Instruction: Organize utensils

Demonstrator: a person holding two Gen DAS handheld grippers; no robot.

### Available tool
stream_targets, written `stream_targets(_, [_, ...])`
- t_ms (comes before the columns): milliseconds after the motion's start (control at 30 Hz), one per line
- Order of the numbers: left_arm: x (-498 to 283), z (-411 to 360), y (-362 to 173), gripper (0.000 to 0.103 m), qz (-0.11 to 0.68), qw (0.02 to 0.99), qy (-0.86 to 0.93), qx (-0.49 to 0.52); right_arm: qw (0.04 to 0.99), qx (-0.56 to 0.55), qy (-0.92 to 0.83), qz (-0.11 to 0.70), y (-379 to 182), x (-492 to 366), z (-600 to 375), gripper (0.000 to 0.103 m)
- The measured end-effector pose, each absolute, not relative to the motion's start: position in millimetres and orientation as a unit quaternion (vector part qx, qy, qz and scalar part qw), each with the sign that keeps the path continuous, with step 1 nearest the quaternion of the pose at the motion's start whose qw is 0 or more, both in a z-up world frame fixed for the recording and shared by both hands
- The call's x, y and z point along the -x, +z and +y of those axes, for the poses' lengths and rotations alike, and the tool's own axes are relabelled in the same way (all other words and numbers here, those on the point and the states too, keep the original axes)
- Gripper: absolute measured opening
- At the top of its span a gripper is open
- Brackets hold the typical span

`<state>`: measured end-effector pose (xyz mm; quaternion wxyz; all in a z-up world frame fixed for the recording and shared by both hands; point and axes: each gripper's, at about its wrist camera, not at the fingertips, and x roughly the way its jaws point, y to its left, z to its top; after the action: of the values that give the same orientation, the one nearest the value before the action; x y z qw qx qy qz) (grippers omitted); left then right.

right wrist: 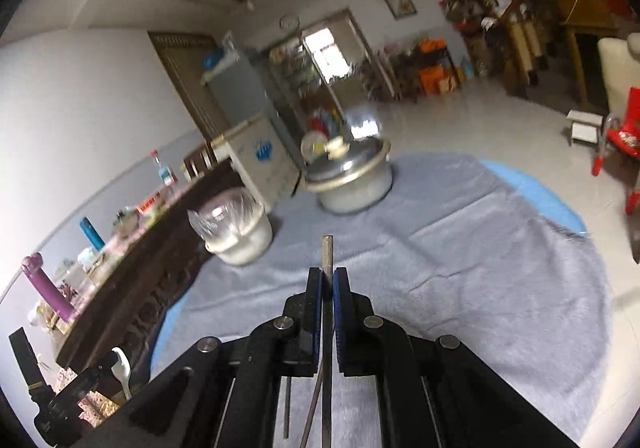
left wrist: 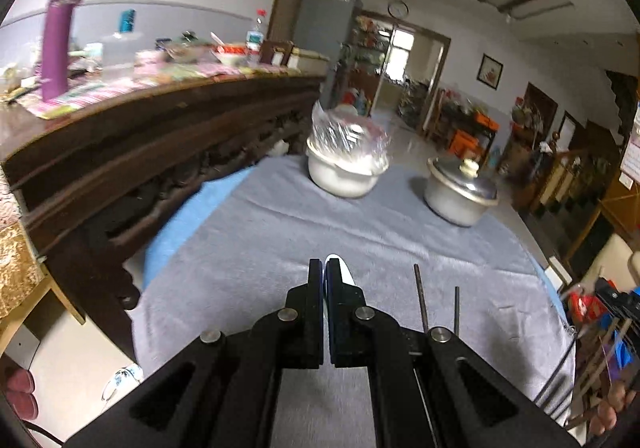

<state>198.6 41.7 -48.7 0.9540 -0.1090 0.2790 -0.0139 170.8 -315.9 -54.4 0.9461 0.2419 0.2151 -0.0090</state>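
Note:
My left gripper (left wrist: 323,268) is shut on a white spoon (left wrist: 345,272); its pale bowl peeks out past the right fingertip. In the right wrist view the same spoon (right wrist: 120,364) sticks up at the lower left. My right gripper (right wrist: 328,276) is shut on a metal chopstick (right wrist: 328,250) that juts forward from between the pads. Two more thin sticks (right wrist: 286,408) show under the jaws; I cannot tell whether they are held. Two dark chopsticks (left wrist: 420,296) show to the right of my left fingers. Both grippers hang over the grey cloth (left wrist: 260,248).
At the far side of the cloth stand a white pot (left wrist: 344,171) covered with plastic film and a metal pot (left wrist: 460,195) with a lid. A dark wooden sideboard (left wrist: 160,151) crowded with jars and a purple flask (left wrist: 60,39) runs along the left. A red chair (right wrist: 620,135) stands beyond the table.

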Motion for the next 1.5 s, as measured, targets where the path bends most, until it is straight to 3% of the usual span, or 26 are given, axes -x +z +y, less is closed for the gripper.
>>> stream_targets(333, [-138.9,36.9,-10.9,0.002,0.226,0.968,-0.021,0.106,0.963,-0.239,-0.021,0.122,-6.7,-86.8,-307.1,0.006])
stream_targets(733, [-103.5,10.6,7.4,0.002,0.173,0.979,-0.029,0.106,0.970,-0.238,-0.009,0.049,21.8,-46.9,-279.9,0.006])
stream_targets(1500, [-86.2,-47.4,-19.8,0.002,0.126,0.991,-0.023,0.044,0.977,-0.205,0.001,0.058,1.6,-45.6,-254.1,0.006])
